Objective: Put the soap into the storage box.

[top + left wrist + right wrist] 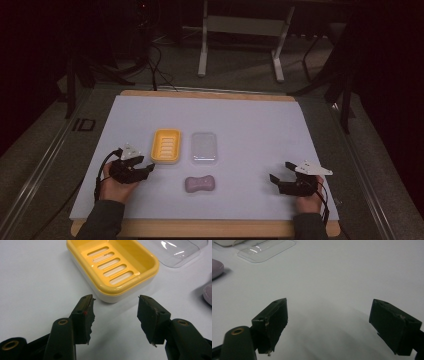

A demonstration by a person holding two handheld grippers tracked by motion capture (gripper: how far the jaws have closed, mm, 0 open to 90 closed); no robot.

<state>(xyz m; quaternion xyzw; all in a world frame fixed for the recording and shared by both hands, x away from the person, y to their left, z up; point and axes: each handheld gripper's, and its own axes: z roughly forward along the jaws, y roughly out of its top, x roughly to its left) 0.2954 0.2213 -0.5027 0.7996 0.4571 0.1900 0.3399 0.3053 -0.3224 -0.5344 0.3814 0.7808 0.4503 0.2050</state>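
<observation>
A yellow soap dish (166, 145) with a slotted floor lies on the white mat, and a clear plastic lid (204, 148) lies just right of it. A purple soap bar (200, 184) rests in front of them. My left gripper (148, 169) sits low on the mat by the dish's near left corner. In the left gripper view its jaws (116, 298) stand apart with nothing between them, pointing at the dish (112, 262), with the lid (178, 251) beyond. My right gripper (280, 171) rests at the mat's right, open wide (329, 303) and empty. The soap (215, 268) and lid (265, 250) lie far to its left.
The white mat (250, 120) covers a wooden table top whose edge (210, 229) runs along the front. Table legs and cables (155, 65) stand on the dark floor behind. A metal rail (45, 160) runs along the left side.
</observation>
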